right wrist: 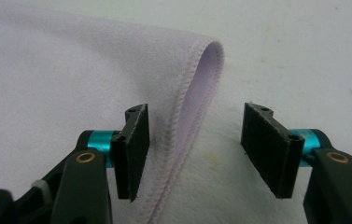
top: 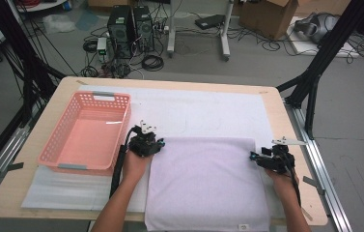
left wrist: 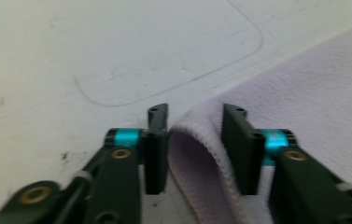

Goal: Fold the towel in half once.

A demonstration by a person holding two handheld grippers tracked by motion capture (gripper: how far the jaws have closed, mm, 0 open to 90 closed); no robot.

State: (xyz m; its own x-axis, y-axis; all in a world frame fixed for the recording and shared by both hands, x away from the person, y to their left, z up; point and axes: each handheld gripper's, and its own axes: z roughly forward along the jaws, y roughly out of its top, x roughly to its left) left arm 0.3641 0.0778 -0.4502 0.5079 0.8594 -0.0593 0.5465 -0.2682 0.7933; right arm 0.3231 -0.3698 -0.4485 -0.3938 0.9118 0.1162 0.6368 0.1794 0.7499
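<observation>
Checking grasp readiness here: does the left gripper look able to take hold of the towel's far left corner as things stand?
Probably yes. The left gripper already straddles the lavender towel at its folded corner edge; its fingers stand apart with the hem between them, and nothing blocks them.

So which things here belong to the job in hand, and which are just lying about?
In the job:
- pale lilac folded towel
- left gripper, jaws astride the towel's corner, not pressing
- right gripper, jaws open around the other corner

Lying about:
- pink plastic slotted basket
- white foam mat
- black computer towers on the floor
- brown cardboard box
</observation>
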